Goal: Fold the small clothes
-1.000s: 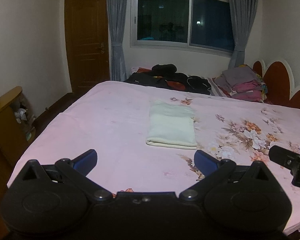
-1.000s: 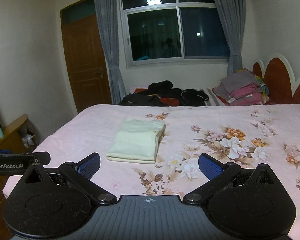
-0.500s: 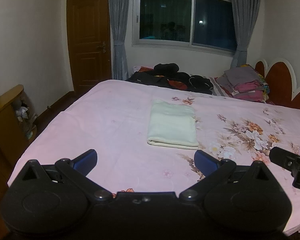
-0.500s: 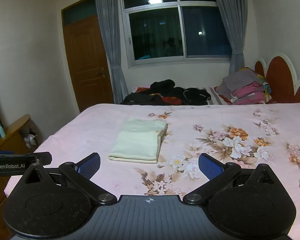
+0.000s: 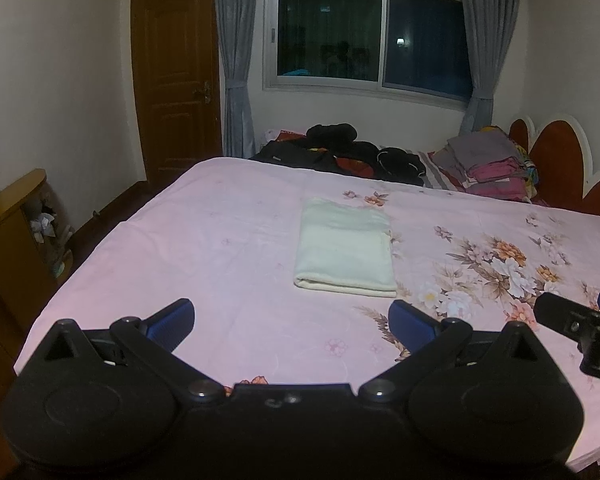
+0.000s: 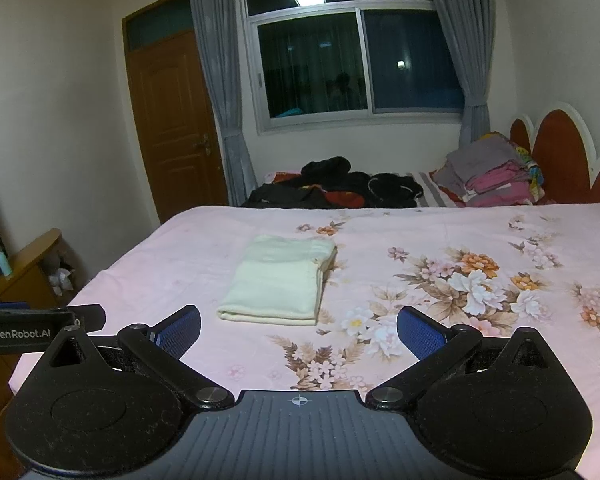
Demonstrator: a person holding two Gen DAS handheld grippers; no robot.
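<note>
A pale cream garment lies folded into a neat rectangle on the pink floral bedsheet, near the middle of the bed. It appears in the right wrist view as the same cream garment, left of centre. My left gripper is open and empty, held back from the garment above the bed's near edge. My right gripper is also open and empty, a little nearer than the garment and to its right. Each gripper's side shows at the edge of the other's view.
A heap of dark clothes lies at the far side of the bed, with a folded stack of grey and pink clothes by the headboard. A wooden cabinet stands left of the bed, below a door.
Both grippers have risen and tilted up slightly, so the garment sits a bit lower in each view. The garment has not moved and both grippers stay open.
</note>
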